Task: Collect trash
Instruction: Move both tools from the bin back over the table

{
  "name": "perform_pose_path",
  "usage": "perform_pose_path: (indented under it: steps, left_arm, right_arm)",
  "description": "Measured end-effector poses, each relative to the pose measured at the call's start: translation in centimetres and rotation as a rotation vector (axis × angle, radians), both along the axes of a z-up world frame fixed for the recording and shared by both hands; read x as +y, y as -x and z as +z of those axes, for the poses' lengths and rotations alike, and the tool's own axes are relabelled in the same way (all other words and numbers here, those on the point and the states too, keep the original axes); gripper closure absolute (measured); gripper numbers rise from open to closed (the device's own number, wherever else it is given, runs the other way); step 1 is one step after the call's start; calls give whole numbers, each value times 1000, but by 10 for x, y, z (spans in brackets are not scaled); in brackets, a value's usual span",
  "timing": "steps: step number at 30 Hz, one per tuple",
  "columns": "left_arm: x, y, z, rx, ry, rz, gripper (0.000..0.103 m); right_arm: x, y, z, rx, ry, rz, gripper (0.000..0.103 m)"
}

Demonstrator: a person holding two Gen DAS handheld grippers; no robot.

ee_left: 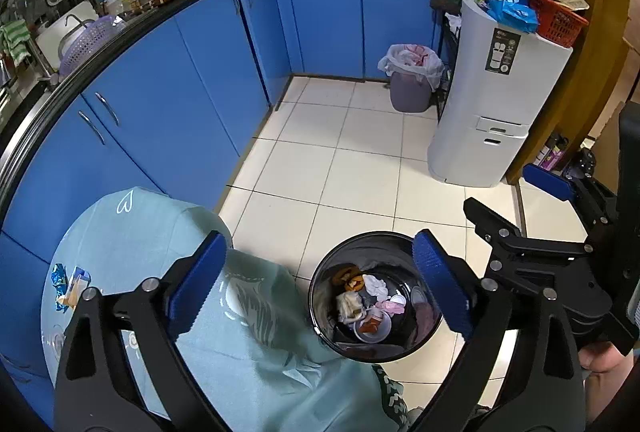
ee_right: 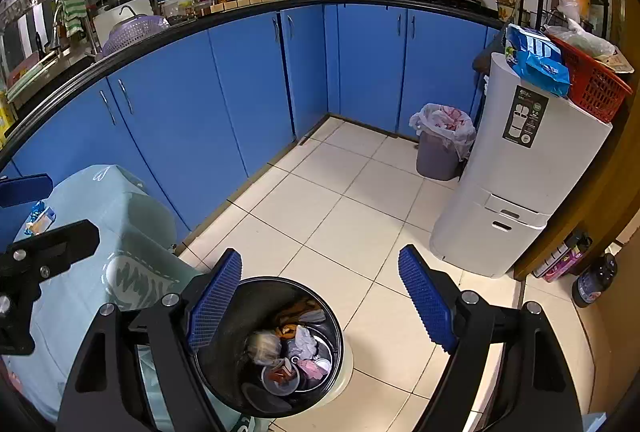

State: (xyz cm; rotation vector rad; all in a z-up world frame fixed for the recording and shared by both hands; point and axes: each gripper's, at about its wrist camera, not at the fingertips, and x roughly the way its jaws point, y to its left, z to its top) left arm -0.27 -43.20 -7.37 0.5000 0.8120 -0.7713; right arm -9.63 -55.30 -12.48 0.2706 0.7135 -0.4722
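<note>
A kitchen with blue cabinets (ee_right: 240, 92) beneath a dark countertop and a pale tiled floor (ee_left: 340, 172); a white appliance (ee_right: 520, 172) topped with a red basket (ee_right: 592, 84) stands at right, and a grey bin with a white liner (ee_right: 440, 144) sits in the far corner. Below you, on the floor, stands the black round trash bin (ee_left: 320, 292), beside a table draped in a pale green cloth (ee_left: 140, 232). Inside the bin: crumpled white tissue (ee_left: 376, 284), a pink scrap (ee_left: 390, 307), an orange-brown peel-like piece (ee_left: 352, 278), a small white cup with reddish remains (ee_left: 372, 326) and a pale wrapped lump. On the cloth lie two remaining pieces, a blue foil wrapper (ee_left: 58, 278) and a small yellow-white carton (ee_left: 76, 286), touching one another. Your left gripper (ee_left: 320, 284) hangs over the bin with its blue pads spread wide and nothing between them. Your right gripper (ee_right: 320, 308) likewise stands open and empty, its left pad over the bin's rim. Each gripper shows at the edge of the other's view.
</note>
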Motion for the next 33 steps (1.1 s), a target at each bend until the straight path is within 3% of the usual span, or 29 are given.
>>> perform_pose_path:
  steps: [6, 13, 20, 25, 33]
  left_arm:
    - [17, -12, 0, 9, 8, 40, 9]
    - [74, -60, -7, 32, 18, 229, 8]
    - [162, -120, -29, 77, 13, 491, 8]
    - [211, -148, -40, 102, 14, 600, 8]
    - [314, -187, -55, 111, 16, 785, 8]
  right_arm:
    - [18, -14, 7, -2, 12, 41, 24]
    - [55, -49, 17, -12, 64, 117, 24]
    - [102, -100, 19, -13, 66, 222, 24]
    - [142, -134, 16, -7, 50, 309, 24]
    - [240, -190, 6, 31, 61, 505, 24]
